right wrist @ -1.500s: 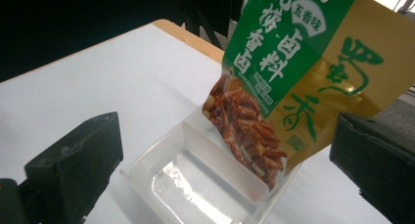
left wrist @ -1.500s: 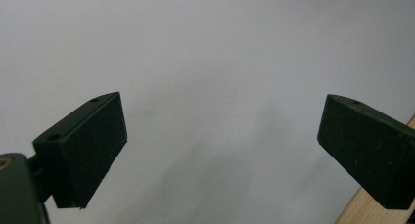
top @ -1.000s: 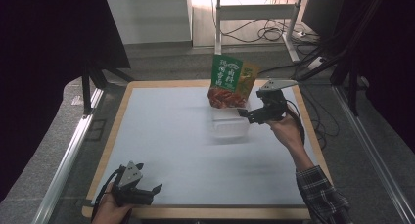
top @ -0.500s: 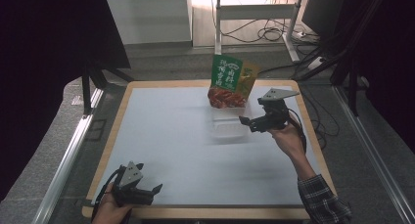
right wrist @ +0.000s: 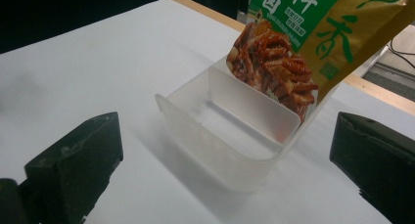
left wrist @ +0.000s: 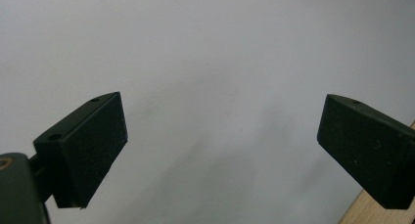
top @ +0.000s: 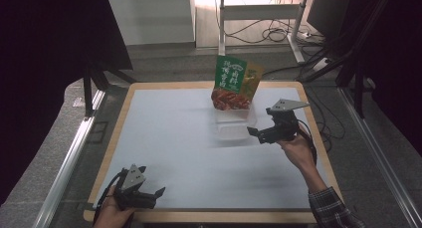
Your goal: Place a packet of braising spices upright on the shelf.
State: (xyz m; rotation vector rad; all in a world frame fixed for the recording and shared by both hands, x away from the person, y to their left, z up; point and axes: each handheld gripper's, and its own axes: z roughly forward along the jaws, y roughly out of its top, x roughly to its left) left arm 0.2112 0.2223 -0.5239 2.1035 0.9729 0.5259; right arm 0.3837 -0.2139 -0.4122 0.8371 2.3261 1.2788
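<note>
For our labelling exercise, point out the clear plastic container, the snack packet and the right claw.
clear plastic container (right wrist: 215, 158): right gripper view, near wall.
snack packet (right wrist: 313, 18): right gripper view, printed front.
right claw (top: 256, 135): high view, midway between its fingertips.

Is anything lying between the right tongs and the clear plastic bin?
No. In the right gripper view, bare white table surface separates the open right tongs from the clear bin, with the food pouch behind it.

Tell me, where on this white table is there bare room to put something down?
Most of the white mat is bare: the whole stretch between the left gripper at the near edge and the clear container. It is crowded at the far right, where the snack bag leans at the container and the right gripper hovers beside it.
</note>
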